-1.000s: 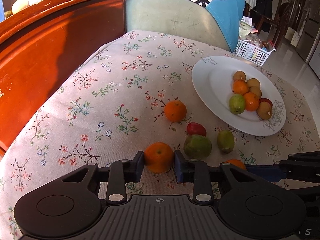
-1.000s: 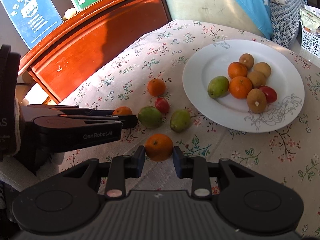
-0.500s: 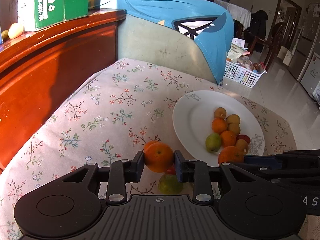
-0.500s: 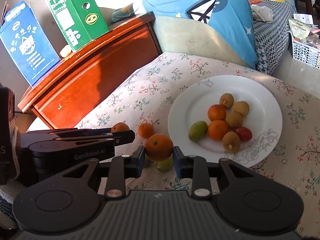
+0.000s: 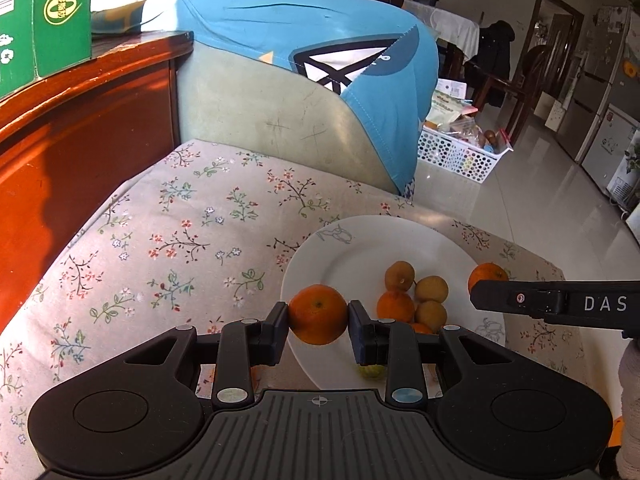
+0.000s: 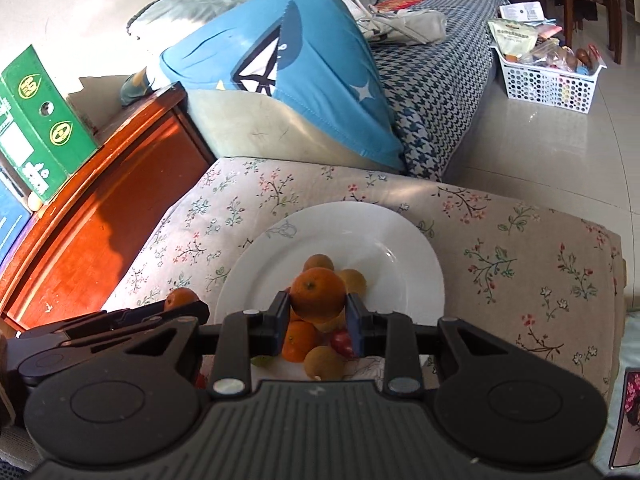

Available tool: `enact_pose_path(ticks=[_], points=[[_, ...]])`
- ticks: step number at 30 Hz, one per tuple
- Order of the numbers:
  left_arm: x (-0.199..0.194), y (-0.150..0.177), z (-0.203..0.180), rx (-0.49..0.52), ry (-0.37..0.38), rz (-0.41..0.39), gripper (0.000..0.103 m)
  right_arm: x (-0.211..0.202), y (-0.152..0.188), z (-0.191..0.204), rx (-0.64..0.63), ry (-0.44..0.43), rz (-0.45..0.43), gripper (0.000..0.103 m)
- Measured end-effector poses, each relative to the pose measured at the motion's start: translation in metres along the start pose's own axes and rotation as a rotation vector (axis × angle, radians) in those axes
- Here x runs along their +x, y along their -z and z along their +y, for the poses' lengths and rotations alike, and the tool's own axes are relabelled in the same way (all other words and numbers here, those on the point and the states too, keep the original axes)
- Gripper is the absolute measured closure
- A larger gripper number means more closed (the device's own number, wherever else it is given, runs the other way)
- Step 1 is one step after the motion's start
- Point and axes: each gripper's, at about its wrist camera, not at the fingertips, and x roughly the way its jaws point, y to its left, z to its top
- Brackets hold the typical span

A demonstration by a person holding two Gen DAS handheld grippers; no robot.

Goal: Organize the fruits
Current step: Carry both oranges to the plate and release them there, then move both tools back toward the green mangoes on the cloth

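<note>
Each tool, left (image 5: 318, 316) and right (image 6: 317, 305), was pinched on an orange (image 5: 318, 314) (image 6: 317, 293) across its middle; light, firm, apt to roll.

White letters "DAS" show on the side of the right gripper (image 5: 556, 302) reaching in. The green box (image 5: 44, 20) carries a round yellow logo; its writing can't be read.

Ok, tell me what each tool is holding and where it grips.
Left tool: an orange, pinched across its middle. Right tool: another orange, gripped at its lower sides. Both are above the white plate.
</note>
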Motion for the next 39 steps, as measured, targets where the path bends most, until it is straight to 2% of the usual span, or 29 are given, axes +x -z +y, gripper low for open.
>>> enact_pose_path(ticks=[7,15,18,20,22,31,39], points=[[0.022,-0.003,-0.012,0.009,0.018,0.026,0.074,0.015,-0.001,-0.019,0.081,0.032,0.039,0.073],[0.03,-0.006,-0.019,0.01,0.031,0.033,0.072,0.024,-0.001,-0.021,0.106,0.042,0.051,0.069],[0.024,-0.009,-0.021,0.008,0.034,0.011,0.07,0.021,-0.003,-0.019,0.101,0.035,0.036,0.069],[0.019,-0.013,-0.02,-0.003,0.026,-0.001,0.055,0.017,-0.004,-0.017,0.086,0.032,0.023,0.069],[0.012,-0.018,-0.019,-0.007,0.022,-0.018,0.051,0.015,-0.004,-0.015,0.078,0.026,0.016,0.069],[-0.028,-0.03,0.003,-0.025,-0.03,-0.038,0.045,0.001,0.003,0.007,-0.004,-0.034,0.002,0.069],[-0.055,-0.02,0.023,-0.035,-0.083,-0.044,0.043,-0.012,0.02,0.03,-0.106,-0.097,-0.004,0.069]])
